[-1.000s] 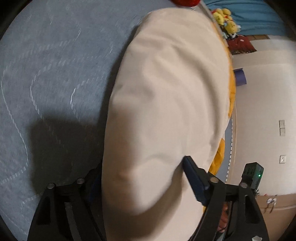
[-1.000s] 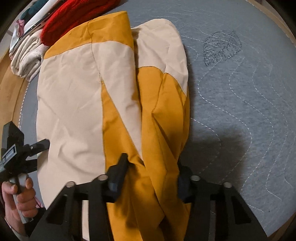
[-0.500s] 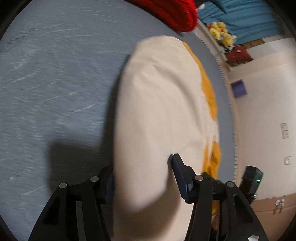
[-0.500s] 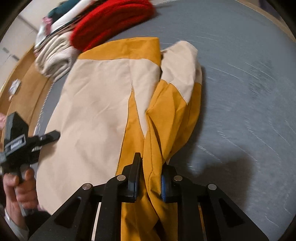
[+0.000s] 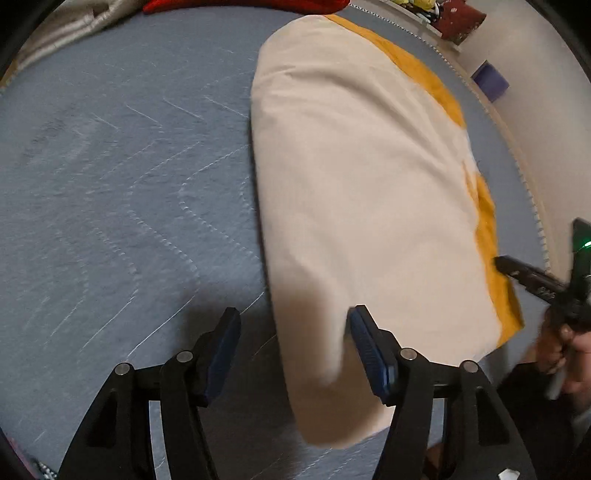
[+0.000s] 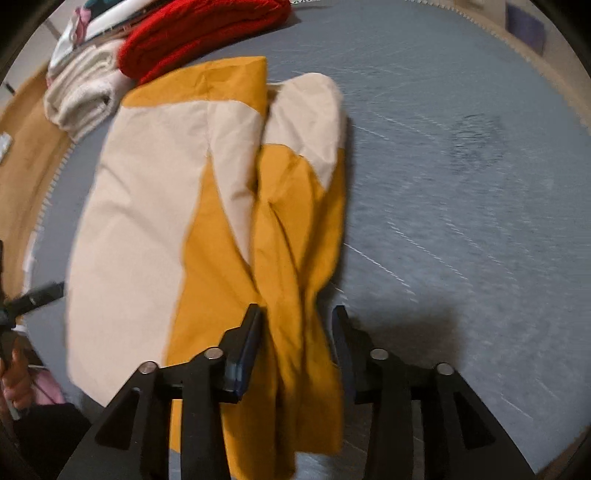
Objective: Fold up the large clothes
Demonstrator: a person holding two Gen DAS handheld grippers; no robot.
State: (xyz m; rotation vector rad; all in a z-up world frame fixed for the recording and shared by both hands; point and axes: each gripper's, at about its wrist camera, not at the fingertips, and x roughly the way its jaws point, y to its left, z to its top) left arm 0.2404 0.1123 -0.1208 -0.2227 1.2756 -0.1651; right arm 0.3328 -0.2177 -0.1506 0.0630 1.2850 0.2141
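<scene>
A large cream and orange garment (image 5: 362,184) lies folded lengthwise on the grey quilted bedspread (image 5: 110,184). My left gripper (image 5: 295,332) hangs over its near cream end. Its jaws are opening; the cloth's edge sits between them, and the left pad (image 5: 225,339) stands apart from it. In the right wrist view the same garment (image 6: 147,203) shows its orange folded sleeve side. My right gripper (image 6: 295,328) is above that orange fold with its jaws opening. The fabric hangs loosely between the pads without being pressed. Each gripper shows at the edge of the other's view.
A red knit (image 6: 199,33) and a rolled white cloth (image 6: 81,96) lie at the far end of the bedspread. A hand (image 5: 569,343) holds the right gripper's handle. Wooden floor (image 6: 22,147) and a purple box (image 5: 487,81) lie beyond the bed's edge.
Both grippers rose and drew back from the garment. The right jaws, pinched on the orange fold half a second ago, have spread. The left jaws stand clear of the cream end.
</scene>
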